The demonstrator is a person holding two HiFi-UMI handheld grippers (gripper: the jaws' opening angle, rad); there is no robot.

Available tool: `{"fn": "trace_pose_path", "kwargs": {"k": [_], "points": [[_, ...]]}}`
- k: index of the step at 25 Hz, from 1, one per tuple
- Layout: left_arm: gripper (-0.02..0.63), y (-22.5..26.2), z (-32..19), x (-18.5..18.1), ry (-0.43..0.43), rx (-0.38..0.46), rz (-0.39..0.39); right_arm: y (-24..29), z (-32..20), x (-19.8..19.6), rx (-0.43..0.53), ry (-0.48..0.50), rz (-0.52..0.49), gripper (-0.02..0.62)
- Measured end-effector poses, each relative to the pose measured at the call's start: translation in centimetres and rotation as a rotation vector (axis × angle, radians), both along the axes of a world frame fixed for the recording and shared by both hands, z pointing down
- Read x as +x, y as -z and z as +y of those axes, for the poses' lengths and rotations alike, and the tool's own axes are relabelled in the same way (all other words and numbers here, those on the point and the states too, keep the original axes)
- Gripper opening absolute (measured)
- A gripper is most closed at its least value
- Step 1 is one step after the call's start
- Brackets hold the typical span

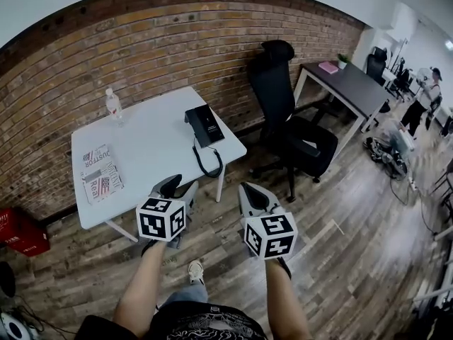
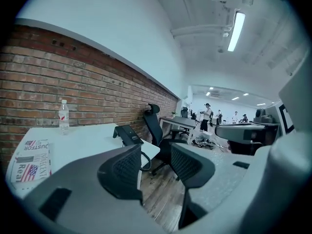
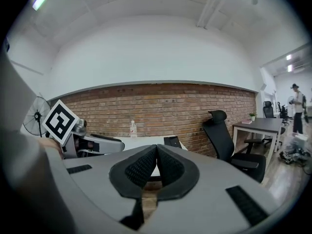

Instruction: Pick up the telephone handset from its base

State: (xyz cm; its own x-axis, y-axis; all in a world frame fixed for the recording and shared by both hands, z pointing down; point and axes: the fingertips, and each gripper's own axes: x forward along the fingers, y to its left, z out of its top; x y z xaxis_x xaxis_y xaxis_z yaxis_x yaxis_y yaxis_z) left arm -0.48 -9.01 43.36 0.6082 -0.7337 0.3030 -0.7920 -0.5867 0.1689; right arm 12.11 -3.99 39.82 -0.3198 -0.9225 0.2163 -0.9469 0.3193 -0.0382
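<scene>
A black telephone (image 1: pixel 204 125) sits at the right end of the white table (image 1: pixel 152 147), its handset resting on the base and its coiled cord (image 1: pixel 209 165) hanging over the table's front edge. The left gripper view shows the telephone (image 2: pixel 127 134) further off, and in the right gripper view the telephone (image 3: pixel 171 141) sits just above the jaws. My left gripper (image 1: pixel 178 185) hovers at the table's front edge, short of the phone, open with nothing between its jaws (image 2: pixel 156 155). My right gripper (image 1: pixel 249 188) is beside it over the floor, shut and empty (image 3: pixel 157 152).
A clear water bottle (image 1: pixel 113 105) stands at the table's back left and a folded newspaper (image 1: pixel 101 173) lies at its front left. A black office chair (image 1: pixel 287 112) stands right of the table, then a dark desk (image 1: pixel 354 83). A red crate (image 1: pixel 21 232) is on the floor at left.
</scene>
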Motion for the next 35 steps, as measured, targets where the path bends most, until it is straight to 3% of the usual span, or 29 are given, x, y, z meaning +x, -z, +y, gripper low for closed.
{"fn": "trace_pose_path", "kwargs": {"k": [17,28,35], "points": [[0.239,-2.1,-17.7,-1.2,-0.072,-0.122,0.045,0.2,-17.1,-2.6,-0.048,-0.005,0.044,0.002],[0.239,-5.1,-22.9,-0.5,-0.133,-0.24,0.122,-0.9,-21.7,-3.2,-0.073,-0.015,0.053,0.002],[0.238,-7.5,-25.5,0.0,-0.127,-0.339,0.213,-2.1,-23.7,-2.8,-0.095,-0.004,0.054,0.002]]}}
